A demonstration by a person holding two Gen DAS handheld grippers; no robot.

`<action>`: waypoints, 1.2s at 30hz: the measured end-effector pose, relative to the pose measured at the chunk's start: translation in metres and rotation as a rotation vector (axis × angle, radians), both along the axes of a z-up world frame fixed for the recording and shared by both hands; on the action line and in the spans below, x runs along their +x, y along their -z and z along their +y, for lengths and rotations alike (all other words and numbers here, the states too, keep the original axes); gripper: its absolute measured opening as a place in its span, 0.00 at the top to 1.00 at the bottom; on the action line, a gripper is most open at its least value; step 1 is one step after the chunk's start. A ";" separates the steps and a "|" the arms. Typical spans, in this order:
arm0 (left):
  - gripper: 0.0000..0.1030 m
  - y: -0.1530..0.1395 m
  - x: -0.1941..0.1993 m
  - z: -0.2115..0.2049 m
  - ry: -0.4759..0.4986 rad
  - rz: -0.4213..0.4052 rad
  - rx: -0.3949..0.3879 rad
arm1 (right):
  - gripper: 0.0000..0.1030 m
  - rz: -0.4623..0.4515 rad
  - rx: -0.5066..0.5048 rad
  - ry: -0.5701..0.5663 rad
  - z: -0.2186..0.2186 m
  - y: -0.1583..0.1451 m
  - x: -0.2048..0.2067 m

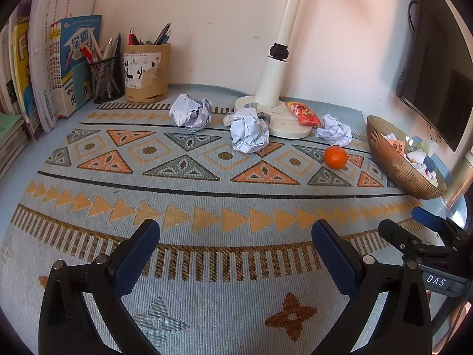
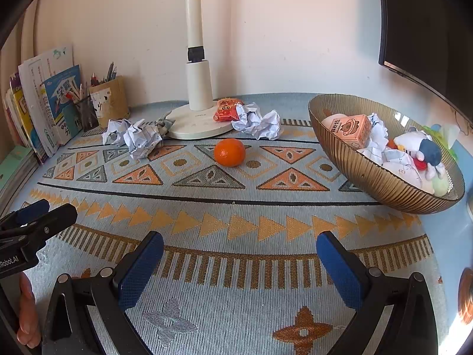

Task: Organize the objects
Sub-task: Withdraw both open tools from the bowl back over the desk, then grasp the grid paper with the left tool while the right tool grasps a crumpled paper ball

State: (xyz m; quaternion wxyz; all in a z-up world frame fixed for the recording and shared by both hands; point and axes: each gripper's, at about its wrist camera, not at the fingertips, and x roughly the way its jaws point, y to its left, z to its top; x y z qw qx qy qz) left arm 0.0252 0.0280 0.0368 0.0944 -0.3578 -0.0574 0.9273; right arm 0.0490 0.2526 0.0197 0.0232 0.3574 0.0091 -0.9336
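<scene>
- A patterned cloth (image 2: 207, 224) covers the desk by a wall.
- Left gripper (image 1: 236, 254) and right gripper (image 2: 239, 261) hover spread, holding nothing.
- The orange (image 2: 229, 152) lies mid-cloth, near the bowl (image 2: 369, 177) (already part-filled); approach it squarely, since it probably rolls.

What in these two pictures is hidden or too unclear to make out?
- Lamp: its head is cut off by the top edge in both views.
- Bowl: the near wall hides its lower contents in the left view.
- Monitor: mostly cropped by the right edge.
- Book titles: too small and distorted to read.
</scene>
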 end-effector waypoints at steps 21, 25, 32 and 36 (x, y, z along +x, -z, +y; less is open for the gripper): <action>0.01 -0.050 -0.096 -0.052 0.071 -0.047 -0.036 | 0.00 -0.220 -0.217 -0.164 -0.049 -0.025 -0.068; 0.01 -0.035 -0.139 -0.062 0.070 -0.053 0.004 | 0.00 -0.171 -0.161 -0.154 -0.086 -0.022 -0.117; 0.01 -0.008 -0.185 -0.063 0.059 -0.109 0.132 | 0.08 -0.109 -0.127 -0.158 -0.120 -0.002 -0.168; 0.05 0.010 -0.195 -0.060 0.037 -0.184 0.138 | 0.43 -0.147 -0.132 -0.183 -0.130 0.015 -0.180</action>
